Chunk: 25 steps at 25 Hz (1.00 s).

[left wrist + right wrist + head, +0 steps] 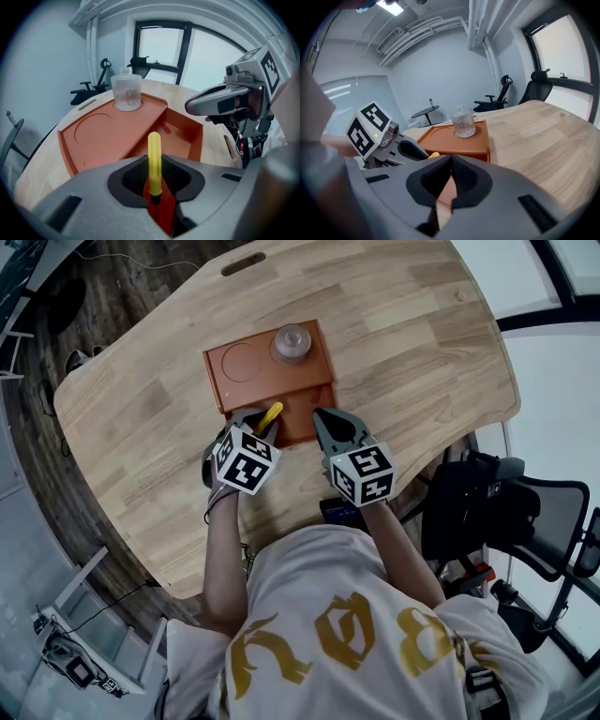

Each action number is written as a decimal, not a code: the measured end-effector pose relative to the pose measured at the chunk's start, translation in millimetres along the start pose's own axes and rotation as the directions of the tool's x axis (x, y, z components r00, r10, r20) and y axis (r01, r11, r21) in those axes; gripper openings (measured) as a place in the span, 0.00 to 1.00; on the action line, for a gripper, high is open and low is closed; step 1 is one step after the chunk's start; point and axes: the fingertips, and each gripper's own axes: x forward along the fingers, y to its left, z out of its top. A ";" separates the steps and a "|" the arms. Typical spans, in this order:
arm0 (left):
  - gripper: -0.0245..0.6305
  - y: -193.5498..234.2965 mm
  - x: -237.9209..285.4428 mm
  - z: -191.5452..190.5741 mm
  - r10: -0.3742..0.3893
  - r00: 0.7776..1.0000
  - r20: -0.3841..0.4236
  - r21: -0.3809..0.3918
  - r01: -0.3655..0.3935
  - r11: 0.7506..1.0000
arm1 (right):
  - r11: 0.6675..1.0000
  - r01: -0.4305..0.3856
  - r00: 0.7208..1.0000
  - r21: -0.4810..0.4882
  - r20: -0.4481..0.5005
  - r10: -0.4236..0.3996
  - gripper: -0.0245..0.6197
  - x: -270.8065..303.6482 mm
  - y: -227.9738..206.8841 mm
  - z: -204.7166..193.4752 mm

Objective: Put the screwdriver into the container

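Carrying step: left claw [253, 423] pinches screwdriver [154, 159], container [185, 133] at twelve o'clock; next, lower and release; right claw [449, 161] pressed together.

The left gripper [255, 423] is held forward on a bare left forearm [221, 549], and its jaws are closed on the screwdriver [154, 157], whose yellow handle is seen sticking out past the jaw tips. The right gripper [330, 423] is held just beside it, not touching, on the right forearm [405, 545]. Its jaws are brought together at the tips with nothing between them.
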 end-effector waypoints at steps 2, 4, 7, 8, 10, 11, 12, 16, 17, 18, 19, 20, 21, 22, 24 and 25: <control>0.17 1.6 2.8 -0.1 -0.001 1.000 -0.016 -0.013 0.000 1.000 | 1.000 0.000 1.000 0.000 -0.002 0.000 0.05 0.3 -0.8 -0.6; 0.17 2.5 5.4 0.1 -0.006 0.999 -0.033 -0.020 0.005 1.000 | 1.000 0.001 1.000 -0.002 -0.004 -0.001 0.05 0.7 -1.5 -1.2; 0.17 2.7 7.9 -0.2 -0.014 0.999 -0.052 -0.028 0.012 1.000 | 1.000 0.002 1.000 -0.005 -0.010 -0.002 0.05 1.2 -2.9 -3.7; 0.17 2.5 8.7 -0.4 -0.016 0.998 -0.058 -0.028 0.014 0.999 | 1.000 0.003 1.000 -0.004 -0.012 -0.003 0.05 1.4 -3.6 -4.7; 0.16 2.4 10.9 -0.9 -0.021 0.997 -0.076 -0.026 0.019 0.999 | 1.000 0.004 1.000 -0.002 -0.015 -0.004 0.05 2.0 -4.8 -5.9; 0.16 2.5 12.4 -1.4 -0.023 0.996 -0.088 -0.022 0.021 1.000 | 1.000 0.005 1.000 -0.001 -0.016 -0.005 0.05 2.4 -5.3 -6.1; 0.16 2.8 14.0 -2.1 -0.023 0.994 -0.104 -0.017 0.022 1.000 | 1.000 0.005 1.000 0.000 -0.016 -0.005 0.05 2.8 -5.7 -6.1; 0.17 1.9 18.9 -4.0 -0.021 0.987 -0.162 0.010 0.023 1.000 | 1.000 0.009 1.000 0.003 -0.018 -0.008 0.05 2.2 -7.8 -6.3; 0.16 1.4 19.6 -3.9 -0.020 0.985 -0.169 0.015 0.023 1.000 | 1.000 0.010 1.000 0.004 -0.018 -0.009 0.05 1.8 -8.6 -6.3; 0.17 1.0 20.0 -4.0 -0.018 0.984 -0.175 0.019 0.022 1.000 | 1.000 0.010 1.000 0.004 -0.019 -0.010 0.05 1.7 -9.2 -6.2; 0.17 0.7 20.3 -4.3 -0.017 0.983 -0.181 0.025 0.022 0.999 | 1.000 0.011 1.000 0.005 -0.019 -0.011 0.05 1.8 -9.7 -6.1; 0.17 0.5 21.0 -5.1 -0.016 0.982 -0.189 0.032 0.023 0.999 | 1.000 0.011 1.000 0.006 -0.019 -0.011 0.05 2.1 -10.0 -6.2; 0.17 0.3 22.1 -6.3 -0.014 0.980 -0.199 0.043 0.023 0.999 | 1.000 0.010 1.000 0.007 -0.019 -0.010 0.05 2.6 -10.3 -6.5; 0.17 0.4 23.6 -7.8 -0.010 0.978 -0.211 0.057 0.023 0.998 | 1.000 0.010 1.000 0.009 -0.020 -0.010 0.05 3.2 -10.6 -7.0; 0.17 1.4 26.5 -10.5 0.003 0.974 -0.229 0.090 0.018 0.996 | 1.000 0.008 1.000 0.011 -0.021 -0.008 0.05 4.6 -10.6 -8.0; 0.17 1.4 27.2 -11.2 0.007 0.972 -0.233 0.101 0.017 0.995 | 1.000 0.007 1.000 0.012 -0.022 -0.006 0.05 5.2 -10.2 -8.3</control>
